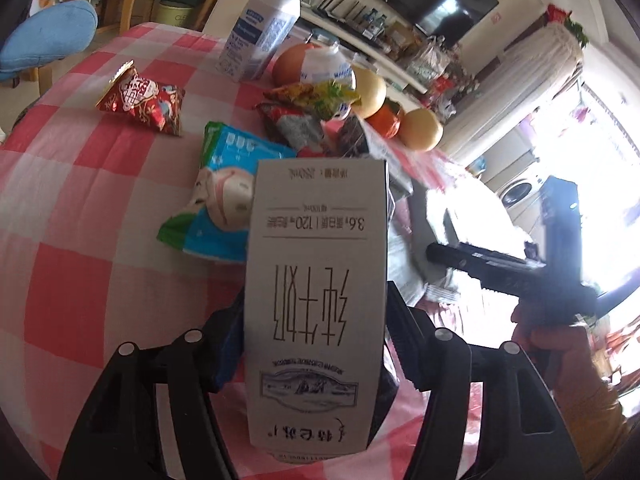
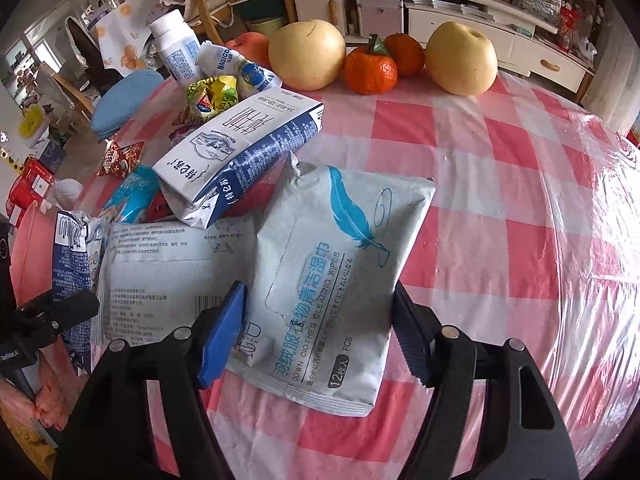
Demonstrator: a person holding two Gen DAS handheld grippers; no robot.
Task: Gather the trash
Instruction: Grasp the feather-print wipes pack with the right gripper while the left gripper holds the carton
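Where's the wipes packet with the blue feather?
In the right wrist view, the wipes packet lies on the checkered tablecloth between the right gripper fingers, beside the milk carton.

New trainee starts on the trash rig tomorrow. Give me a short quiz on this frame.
1. Which thing lies between the fingers of the right gripper?
A) wipes pack
B) a pear
C) a red snack wrapper
2. True or false: the left gripper has nothing between its fingers.
3. In the right wrist view, how many tangerines sit between the two pears?

Key:
1. A.
2. False. The milk carton is clamped between them.
3. Two.
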